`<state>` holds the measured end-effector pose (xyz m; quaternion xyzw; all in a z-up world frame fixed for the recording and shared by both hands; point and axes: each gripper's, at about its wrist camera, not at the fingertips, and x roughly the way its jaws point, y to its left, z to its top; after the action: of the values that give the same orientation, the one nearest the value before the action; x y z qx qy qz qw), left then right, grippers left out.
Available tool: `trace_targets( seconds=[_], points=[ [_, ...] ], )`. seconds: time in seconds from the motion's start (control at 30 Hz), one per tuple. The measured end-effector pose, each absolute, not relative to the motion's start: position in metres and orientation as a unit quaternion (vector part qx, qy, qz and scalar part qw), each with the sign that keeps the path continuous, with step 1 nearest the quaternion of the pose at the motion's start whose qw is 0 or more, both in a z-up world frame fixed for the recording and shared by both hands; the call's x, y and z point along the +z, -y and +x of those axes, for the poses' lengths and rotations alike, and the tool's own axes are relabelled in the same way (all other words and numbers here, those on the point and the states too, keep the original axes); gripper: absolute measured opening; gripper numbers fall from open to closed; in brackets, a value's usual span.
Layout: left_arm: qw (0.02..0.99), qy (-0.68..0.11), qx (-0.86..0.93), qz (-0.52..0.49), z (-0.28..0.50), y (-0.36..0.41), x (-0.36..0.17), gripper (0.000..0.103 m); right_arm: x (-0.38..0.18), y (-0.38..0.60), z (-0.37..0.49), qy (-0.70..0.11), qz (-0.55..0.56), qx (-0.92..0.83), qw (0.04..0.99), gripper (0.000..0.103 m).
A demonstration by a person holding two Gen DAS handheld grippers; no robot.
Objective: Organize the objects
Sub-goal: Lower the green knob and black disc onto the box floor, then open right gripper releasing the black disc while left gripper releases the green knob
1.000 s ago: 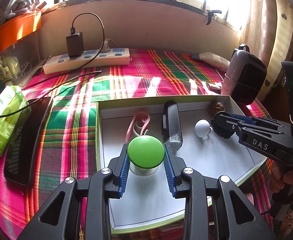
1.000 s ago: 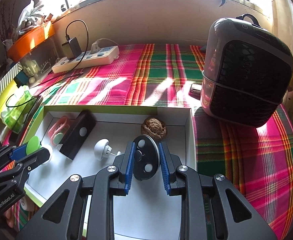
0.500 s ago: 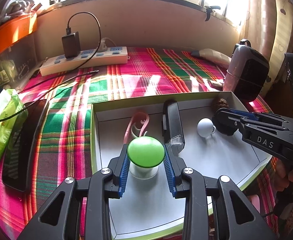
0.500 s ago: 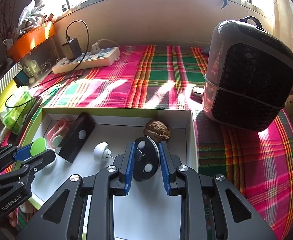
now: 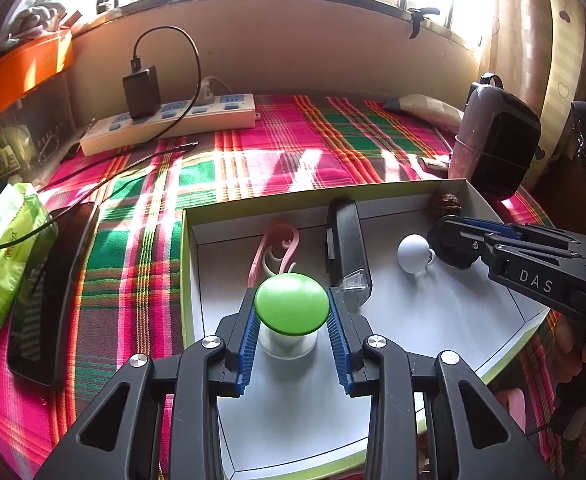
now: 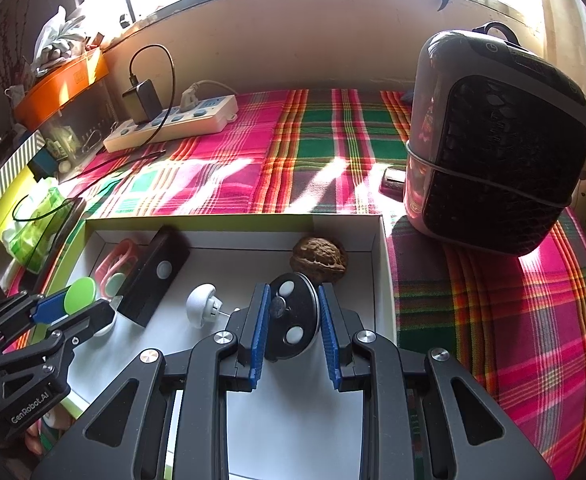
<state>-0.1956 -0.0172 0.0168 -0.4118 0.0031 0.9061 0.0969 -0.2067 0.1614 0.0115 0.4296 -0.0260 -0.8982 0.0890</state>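
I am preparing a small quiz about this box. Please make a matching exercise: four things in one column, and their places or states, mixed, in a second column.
Things:
1. green-topped piece
2. black disc
3. walnut
4. power strip

Places or states:
A. on the plaid cloth, outside the box
B. between the left gripper pads
C. in the box's far corner
D. between the right gripper pads

Pairs: 1-B, 2-D, 3-C, 4-A
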Motion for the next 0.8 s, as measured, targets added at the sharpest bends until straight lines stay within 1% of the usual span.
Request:
trace_targets(
  seconds=[0.67,0.7,0.8],
  points=[
    [0.095,0.003,0.906,-0.412,-0.194,0.0192,0.0185,0.032,0.0159,-0.1583,-0.2009,0.019,0.418,-0.904,0.089,0.026],
    [0.095,0.003,0.907,-0.411,-0.1934,0.0196,0.019,0.033,0.016,-0.1577,-0.2005,0.019,0.418,-0.904,0.089,0.027],
    [0.092,0.004,0.907,-0.41,-0.1922,0.0207,0.0197,0.033,0.0161,-0.1583,-0.1991,0.022,0.417,-0.904,0.089,0.034]
  ],
)
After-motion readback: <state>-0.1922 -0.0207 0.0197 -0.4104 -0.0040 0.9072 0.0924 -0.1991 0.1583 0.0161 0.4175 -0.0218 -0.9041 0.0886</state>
